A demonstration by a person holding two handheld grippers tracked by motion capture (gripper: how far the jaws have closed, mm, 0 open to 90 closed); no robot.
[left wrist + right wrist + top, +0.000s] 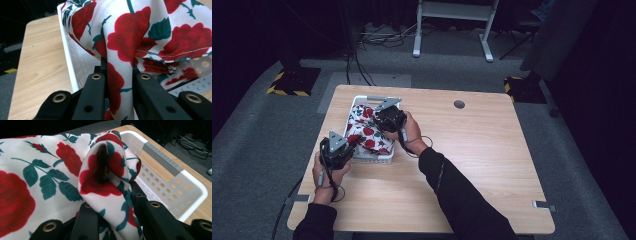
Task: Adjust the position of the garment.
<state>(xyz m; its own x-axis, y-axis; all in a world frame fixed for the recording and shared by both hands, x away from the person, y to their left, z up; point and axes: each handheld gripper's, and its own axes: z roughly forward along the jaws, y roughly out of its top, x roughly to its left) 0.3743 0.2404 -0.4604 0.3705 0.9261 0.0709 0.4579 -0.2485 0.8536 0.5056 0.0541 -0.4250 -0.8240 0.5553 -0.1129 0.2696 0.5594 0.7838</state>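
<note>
Two grippers pinch one rose-print cloth (pixel 366 131) over a white perforated basket (pixel 374 157) on the wooden table (pixel 482 165). Left gripper (pixel 119 65): jaws clamped on a hanging fold straight ahead, at the basket's near wall. Right gripper (pixel 117 182): jaws closed on a bunched fold directly in front, with the basket's open hollow beyond and to its right. Cloth stretches between the two, lying partly in the basket. Likely next: lower it into the hollow.

A white cloth (pixel 364 131) printed with red roses and green leaves lies bunched in the white perforated basket (pixel 373 157).
</note>
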